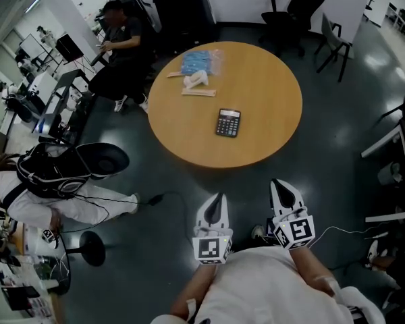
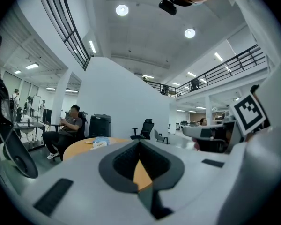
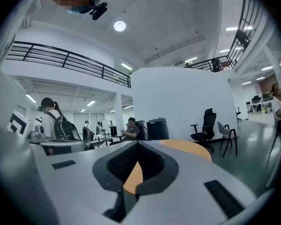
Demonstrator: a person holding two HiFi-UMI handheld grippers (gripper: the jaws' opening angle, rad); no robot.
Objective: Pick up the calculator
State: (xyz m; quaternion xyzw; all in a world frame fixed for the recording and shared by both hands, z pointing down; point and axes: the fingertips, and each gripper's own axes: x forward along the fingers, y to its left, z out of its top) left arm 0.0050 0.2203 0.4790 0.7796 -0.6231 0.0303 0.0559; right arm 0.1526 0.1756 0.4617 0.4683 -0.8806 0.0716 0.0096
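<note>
The black calculator [image 1: 228, 123] lies flat near the middle of the round wooden table [image 1: 270, 113]. Both grippers hang close to my body, short of the table's near edge and well apart from the calculator. In the head view my left gripper [image 1: 220, 197] is shut with nothing in it, and my right gripper [image 1: 279, 183] beside it is shut and empty too. Each points level toward the table. In the left gripper view the left gripper [image 2: 140, 143] shows its jaws together, with the table [image 2: 77, 147] beyond. In the right gripper view the right gripper [image 3: 136, 145] looks the same; the calculator is hidden there.
A blue plastic packet [image 1: 201, 62], a white item [image 1: 196, 79] and a pale strip [image 1: 198, 92] lie at the table's far left. A seated person [image 1: 118, 39] is beyond it, another with a backpack [image 1: 47, 171] at left. Black office chairs [image 1: 293, 9] stand behind; a stool [image 1: 88, 248] near left.
</note>
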